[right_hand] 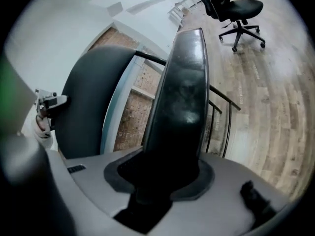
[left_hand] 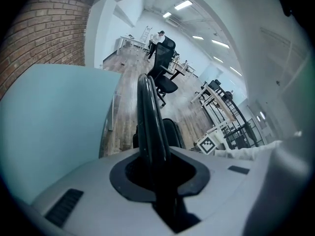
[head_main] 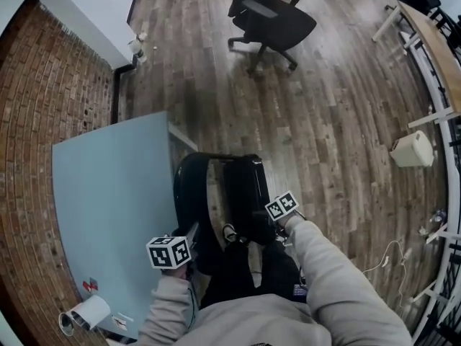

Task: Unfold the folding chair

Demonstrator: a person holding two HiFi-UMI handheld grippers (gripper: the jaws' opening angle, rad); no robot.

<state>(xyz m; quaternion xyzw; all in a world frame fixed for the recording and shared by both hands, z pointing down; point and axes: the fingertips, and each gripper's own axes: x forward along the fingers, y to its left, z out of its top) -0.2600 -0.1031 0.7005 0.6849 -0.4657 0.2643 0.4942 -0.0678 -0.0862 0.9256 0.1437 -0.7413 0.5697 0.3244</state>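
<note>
1. The black folding chair (head_main: pixel 241 189) stands on the wooden floor (head_main: pixel 338 121). It is just beside the light blue desk (head_main: pixel 108 207) and right in front of the person.
2. The left tool (head_main: pixel 191 233) is squeezed narrow on the chair's thin round back bar (left_hand: pixel 147 112).
3. The right tool (head_main: pixel 265 225) is holding the edge of the chair's seat (right_hand: pixel 184 92). The seat is tipped up.
4. There is a small gap between the back bar and the seat, and the floor shows through it.
5. A black office chair (head_main: pixel 270 16) stands well apart, farther off on the floor.
</note>
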